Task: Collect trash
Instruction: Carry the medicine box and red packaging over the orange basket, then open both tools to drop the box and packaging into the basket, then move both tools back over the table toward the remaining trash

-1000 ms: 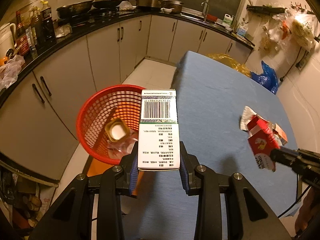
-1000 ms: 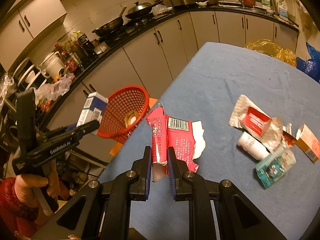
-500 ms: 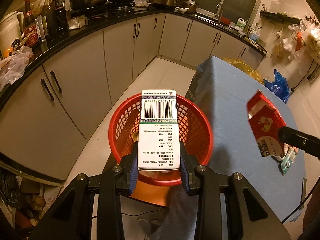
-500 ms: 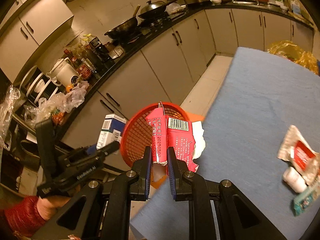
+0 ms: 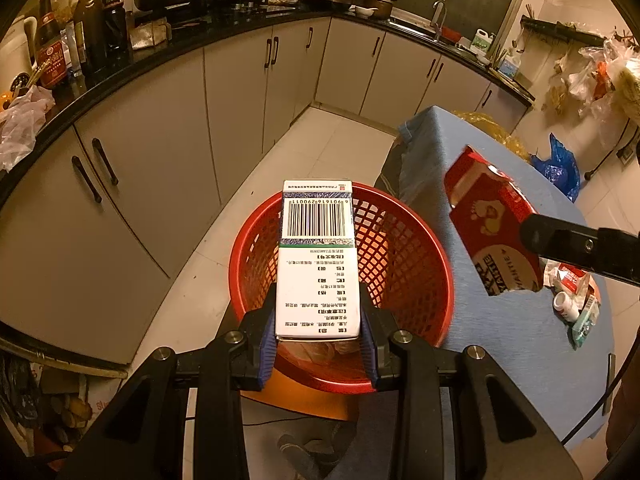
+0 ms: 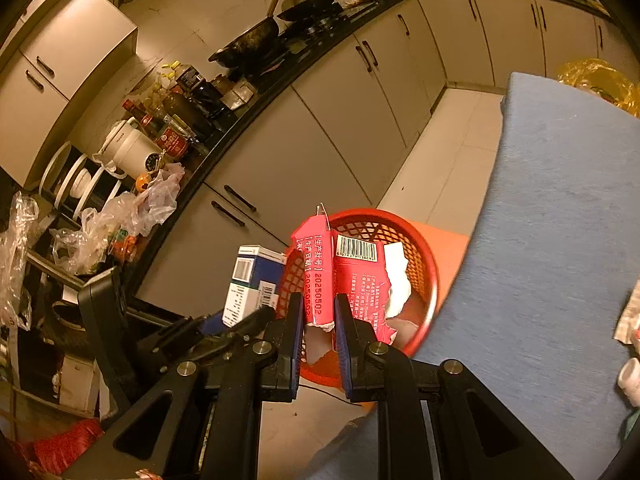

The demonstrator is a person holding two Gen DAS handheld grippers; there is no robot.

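Note:
My left gripper (image 5: pixel 319 330) is shut on a white box with a barcode (image 5: pixel 318 258), held over the red mesh basket (image 5: pixel 404 240) that stands on an orange stool beside the table. A torn red carton (image 6: pixel 344 276) is pinched in my right gripper (image 6: pixel 319 318), which hangs near the basket's rim (image 6: pixel 428 264). In the left wrist view the same red carton (image 5: pixel 492 236) hovers at the basket's right edge. The right wrist view also shows the white and blue box (image 6: pixel 252 280) in the left gripper (image 6: pixel 244 322).
The blue-clothed table (image 5: pixel 516 344) holds more trash at its right side: a small white bottle (image 5: pixel 565 306) and wrappers (image 5: pixel 576 278). Grey cabinets (image 5: pixel 168 160) under a black counter with pans and bottles run along the left. White tiled floor (image 5: pixel 324 148) lies between.
Both grippers swung left off the table toward the basket. The white box now hangs over the basket's middle, and the red carton has come up to its rim.

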